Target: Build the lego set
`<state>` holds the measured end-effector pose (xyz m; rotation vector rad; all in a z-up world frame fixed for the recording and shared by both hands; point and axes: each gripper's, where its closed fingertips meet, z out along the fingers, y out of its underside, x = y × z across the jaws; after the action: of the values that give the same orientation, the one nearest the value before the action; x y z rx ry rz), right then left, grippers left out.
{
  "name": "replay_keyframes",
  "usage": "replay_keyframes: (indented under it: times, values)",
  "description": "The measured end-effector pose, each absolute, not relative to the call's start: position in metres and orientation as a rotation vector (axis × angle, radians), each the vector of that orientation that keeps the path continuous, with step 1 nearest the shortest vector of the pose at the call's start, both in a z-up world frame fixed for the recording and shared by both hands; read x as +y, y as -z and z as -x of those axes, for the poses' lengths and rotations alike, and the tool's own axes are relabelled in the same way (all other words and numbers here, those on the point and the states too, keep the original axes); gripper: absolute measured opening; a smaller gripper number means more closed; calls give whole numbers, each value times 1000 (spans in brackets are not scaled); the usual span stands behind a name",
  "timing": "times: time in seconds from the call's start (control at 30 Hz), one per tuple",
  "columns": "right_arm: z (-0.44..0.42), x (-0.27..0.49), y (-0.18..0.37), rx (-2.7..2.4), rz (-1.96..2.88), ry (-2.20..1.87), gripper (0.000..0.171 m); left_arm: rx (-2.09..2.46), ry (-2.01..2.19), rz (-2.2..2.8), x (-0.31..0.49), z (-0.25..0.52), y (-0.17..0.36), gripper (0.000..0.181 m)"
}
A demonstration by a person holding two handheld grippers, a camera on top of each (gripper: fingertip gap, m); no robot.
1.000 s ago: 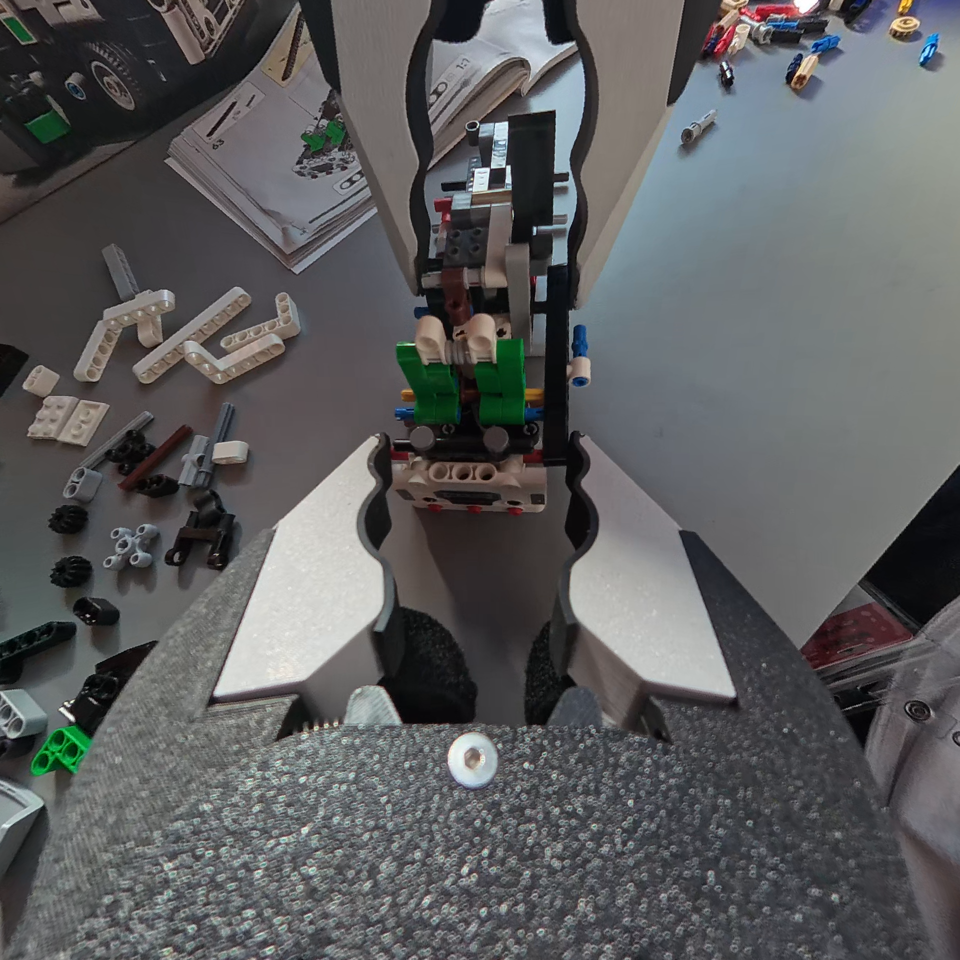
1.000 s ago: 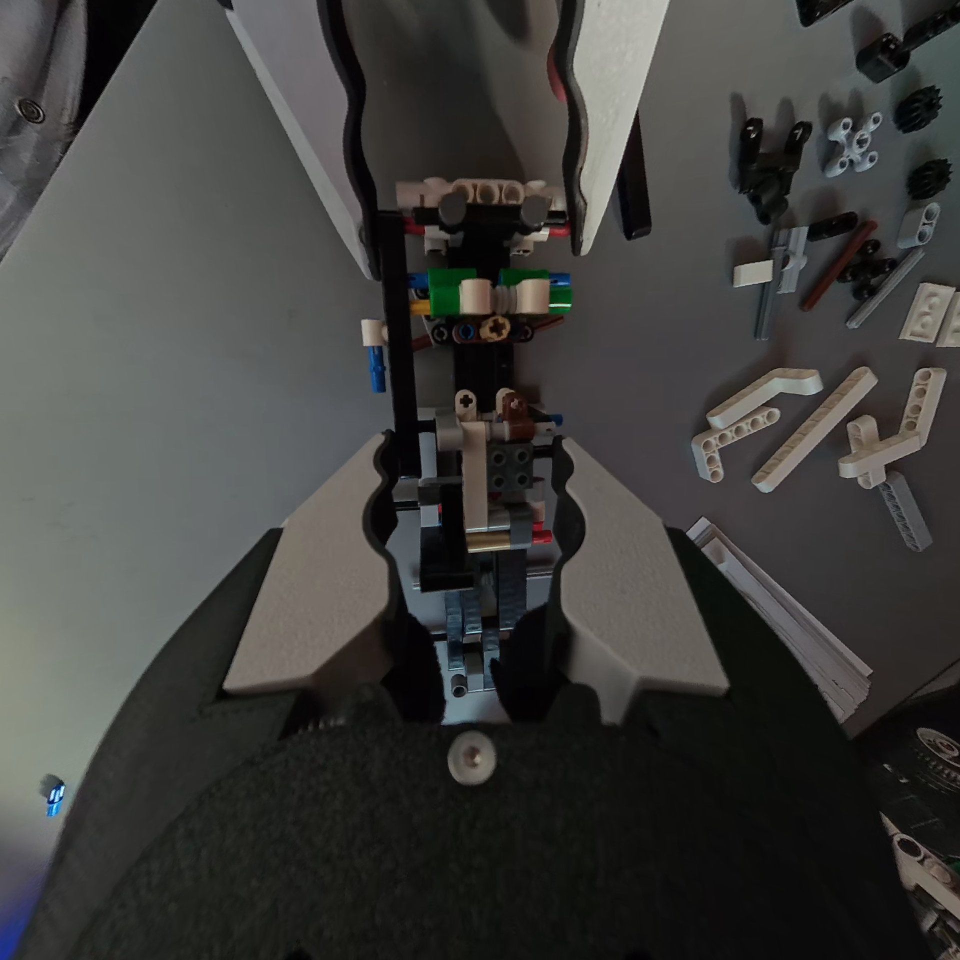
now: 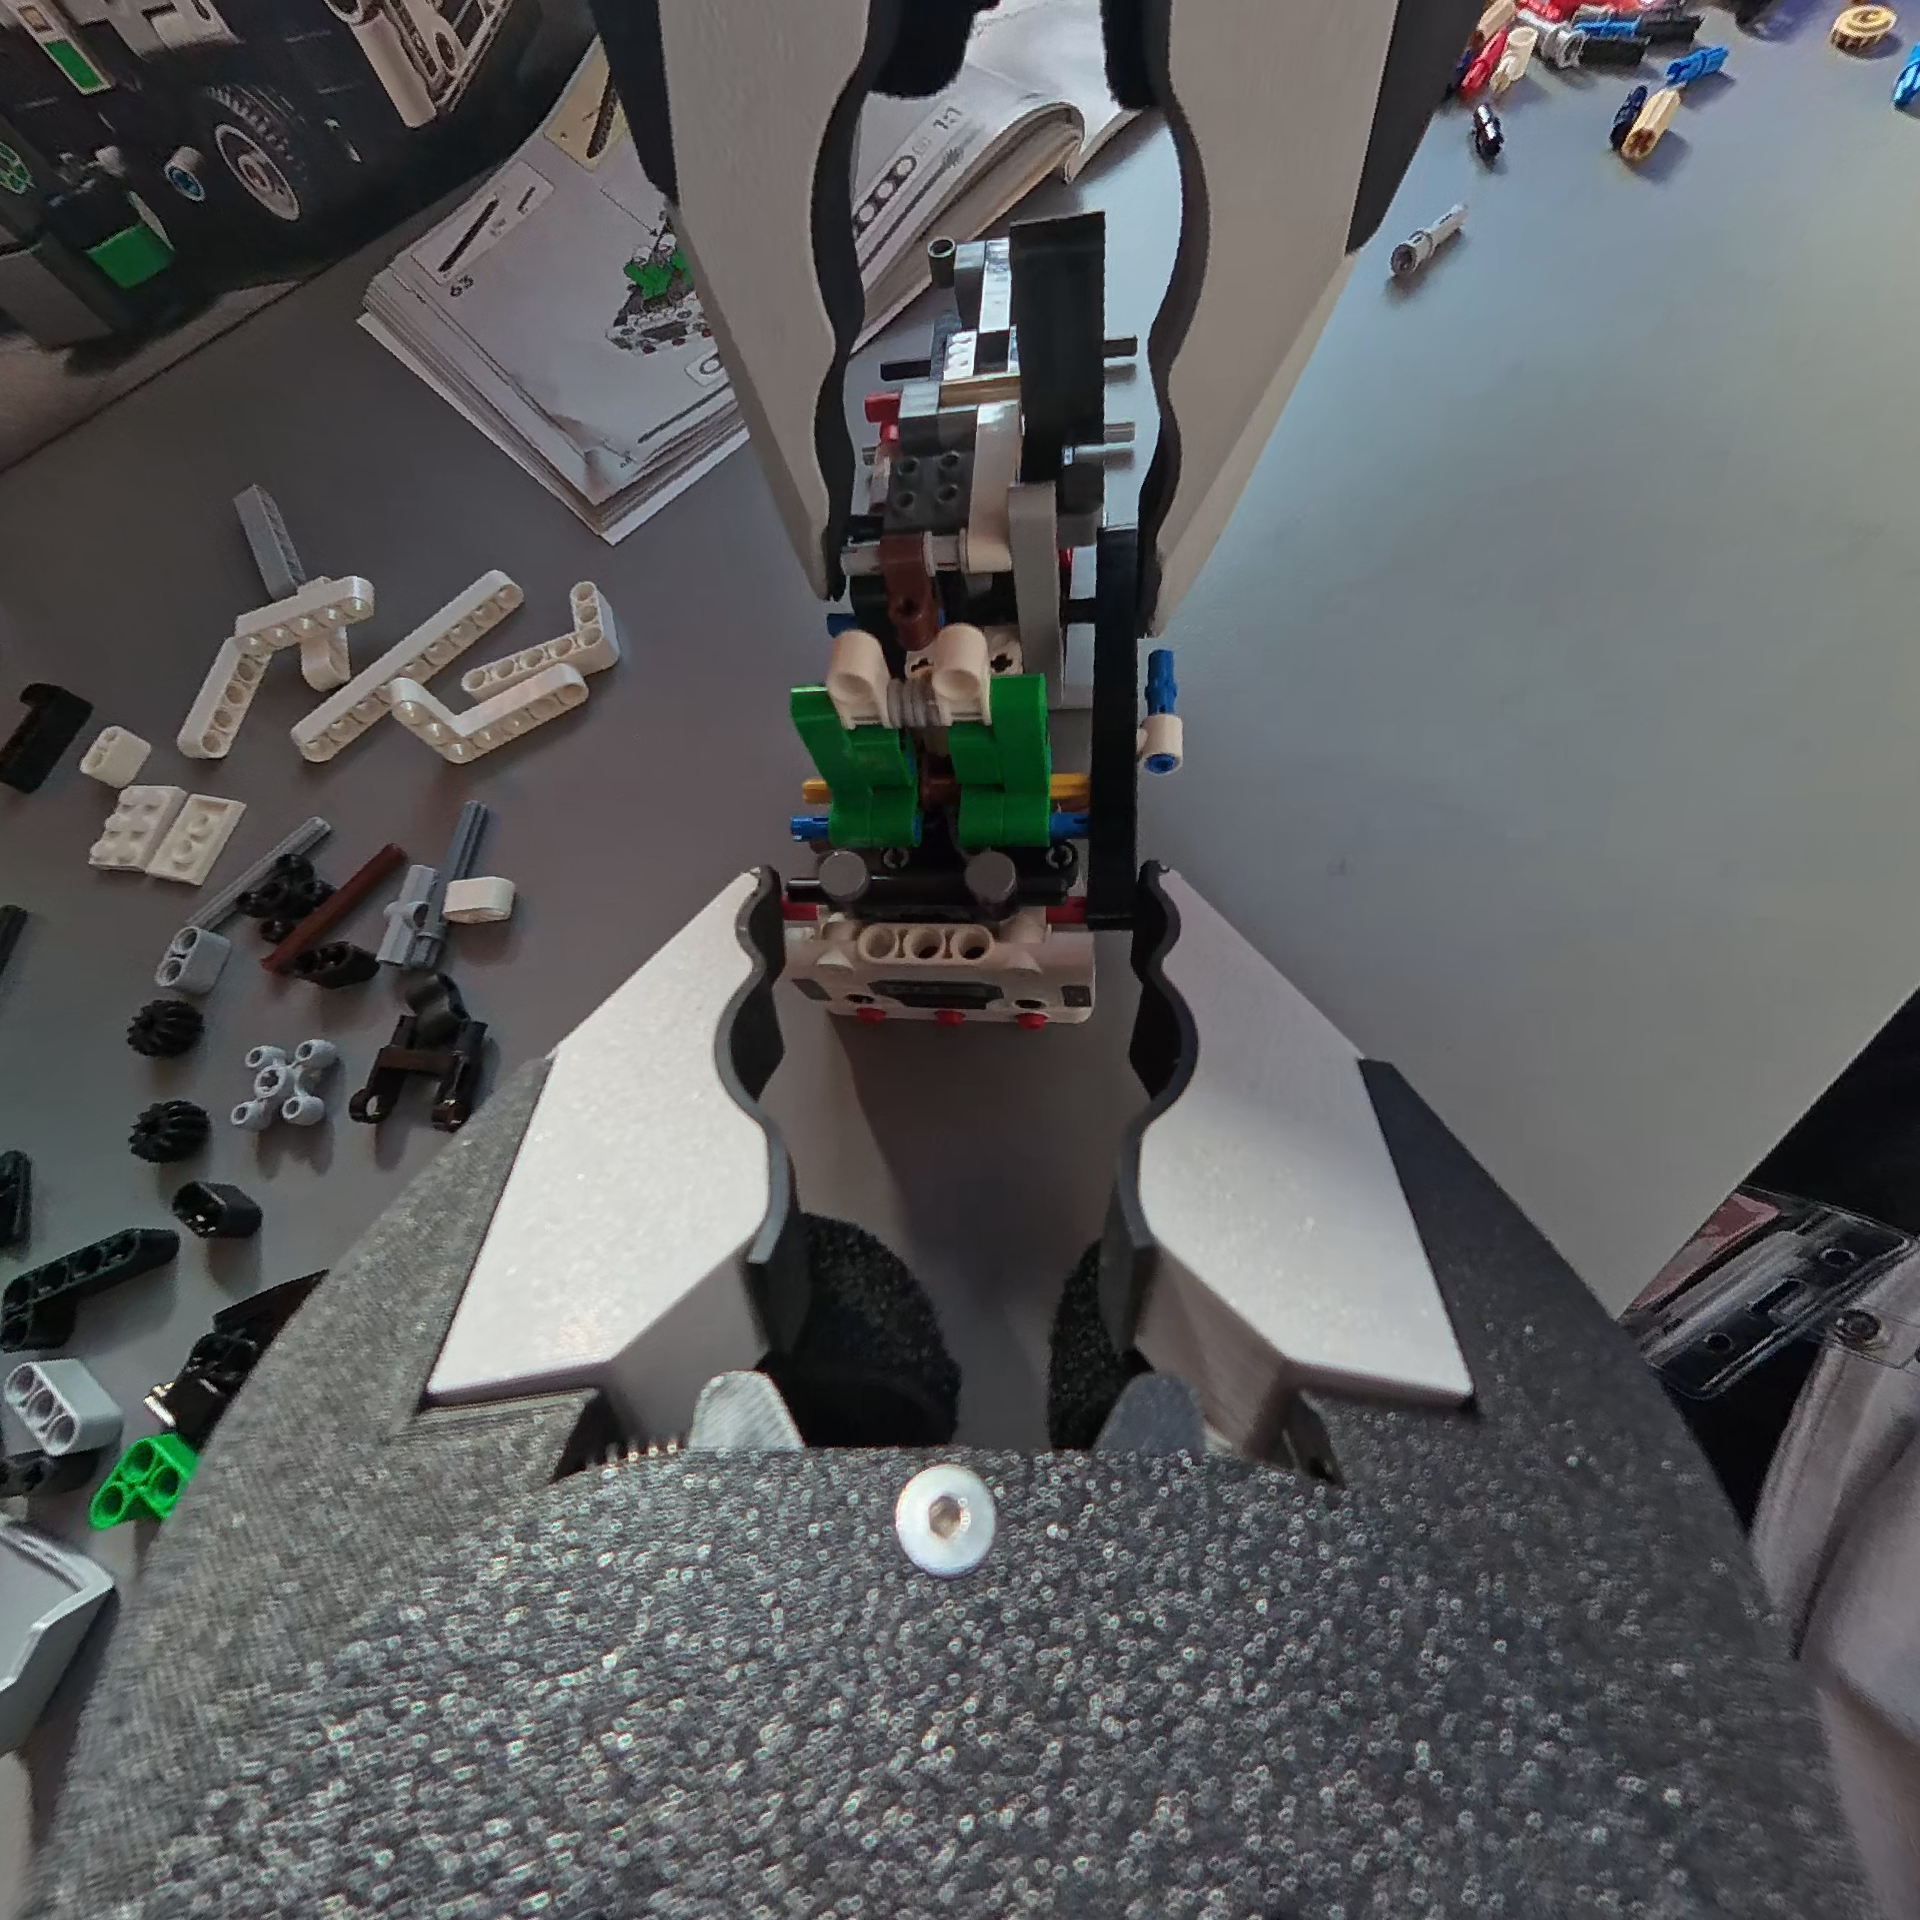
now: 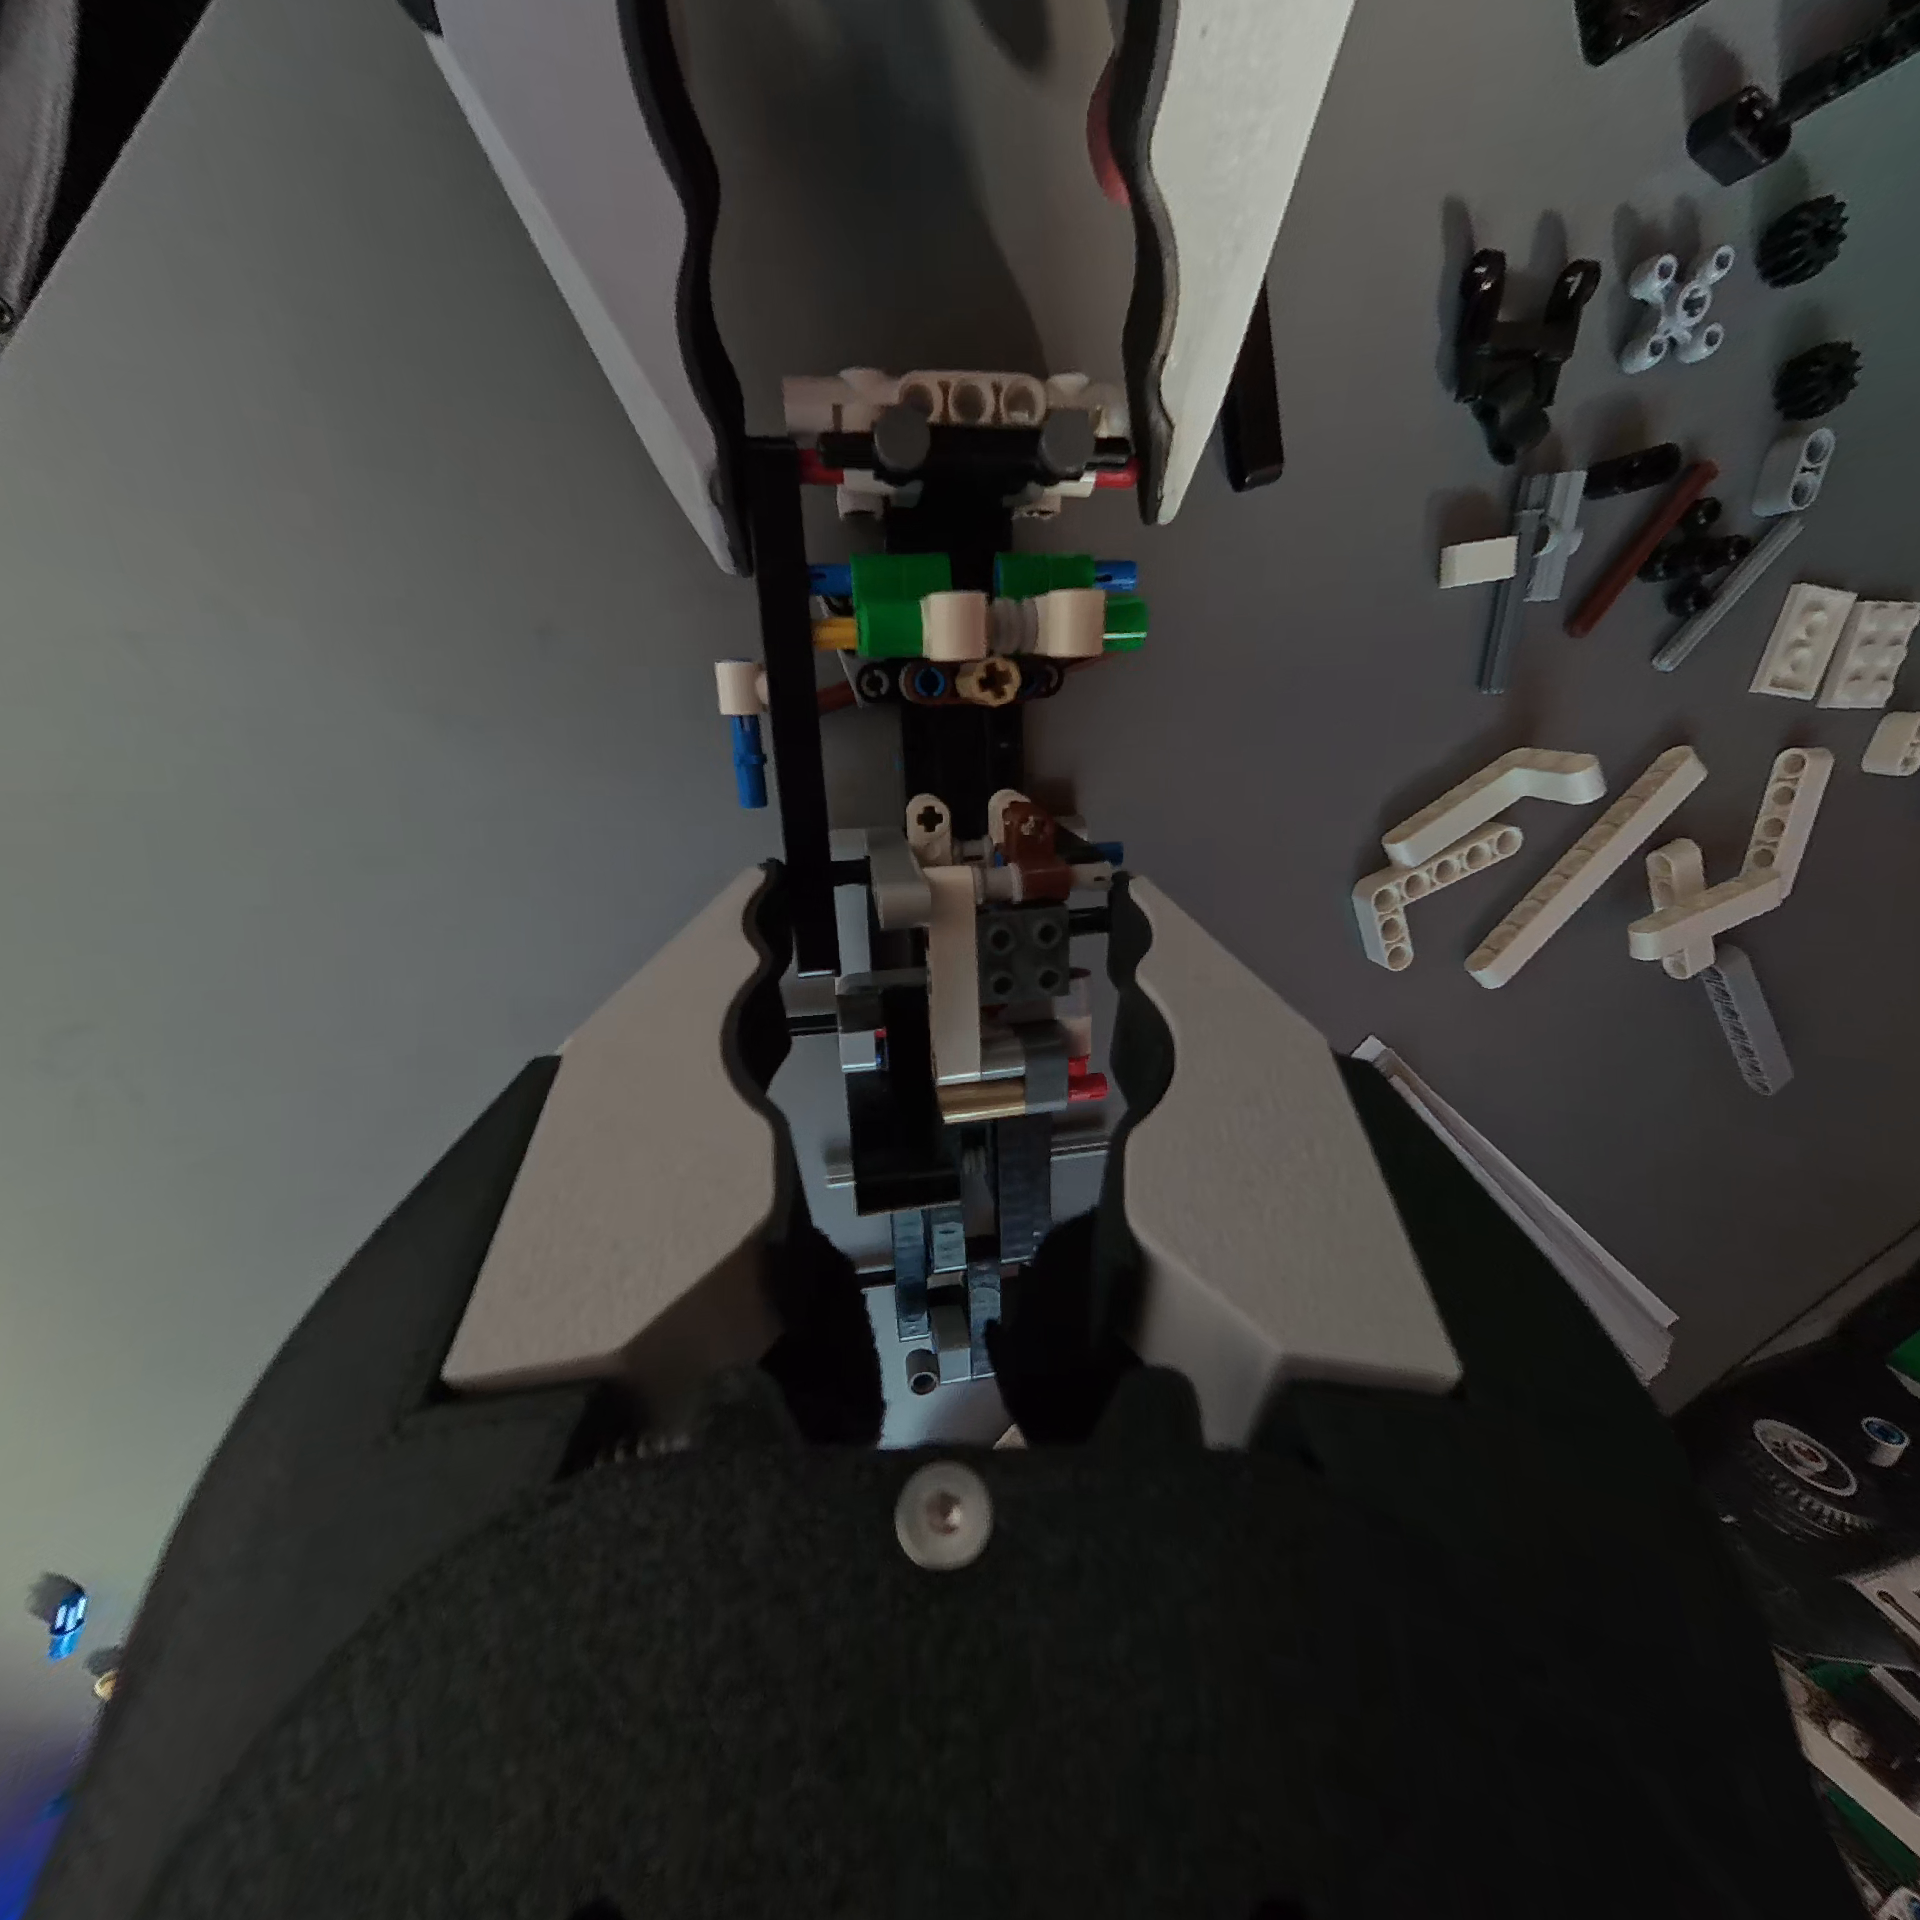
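- Left gripper (image 3: 954,940): fingers closed on the white end of the lego assembly (image 3: 961,717); both fingertips press the sides of that end block.
- Right gripper (image 4: 940,925): fingers clamped on the opposite, grey-and-black end of the same assembly (image 4: 951,831), which runs deep between its jaws.
- Assembly hangs between the two grippers, held clear above the grey table (image 3: 1507,675); green blocks (image 3: 920,769) sit mid-length, and a long black beam (image 3: 1117,727) runs along one side with a blue pin (image 3: 1162,681) on it.
- Hidden: the assembly's grey end is partly covered by the right gripper's fingers in the left wrist view; its underside cannot be seen in either view.
- Right wrist view is dim; the lower parts of the model between the foam pads are hard to make out.
- Loose parts lie to the side on the table: white angled beams (image 3: 416,675), black gears (image 3: 166,1081), a light grey cross connector (image 3: 283,1083), a green piece (image 3: 140,1481) at the frame edge.
- Small coloured pins (image 3: 1558,52) at the far edge, cut off by the frame.
- Instruction booklet (image 3: 582,343) lies open behind the assembly, partly blocked by the right gripper; print is present but not noted.
- Set box (image 3: 208,156) at the far corner shows a vehicle picture, cropped.
- A person's grey sleeve (image 3: 1849,1507) enters at the frame edge.
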<state>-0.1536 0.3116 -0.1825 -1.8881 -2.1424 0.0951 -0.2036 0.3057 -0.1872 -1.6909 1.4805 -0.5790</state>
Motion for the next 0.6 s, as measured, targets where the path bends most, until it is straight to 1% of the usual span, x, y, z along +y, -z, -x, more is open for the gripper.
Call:
replay_keyframes:
  times: [0.33,0.6]
  values:
    - [154,313,183,-2175,1869,-54,59,1476,577,1693,306,204,187,66]
    - [153,312,183,-2185,1892,-105,58,1469,602,1702,305,203,186,66]
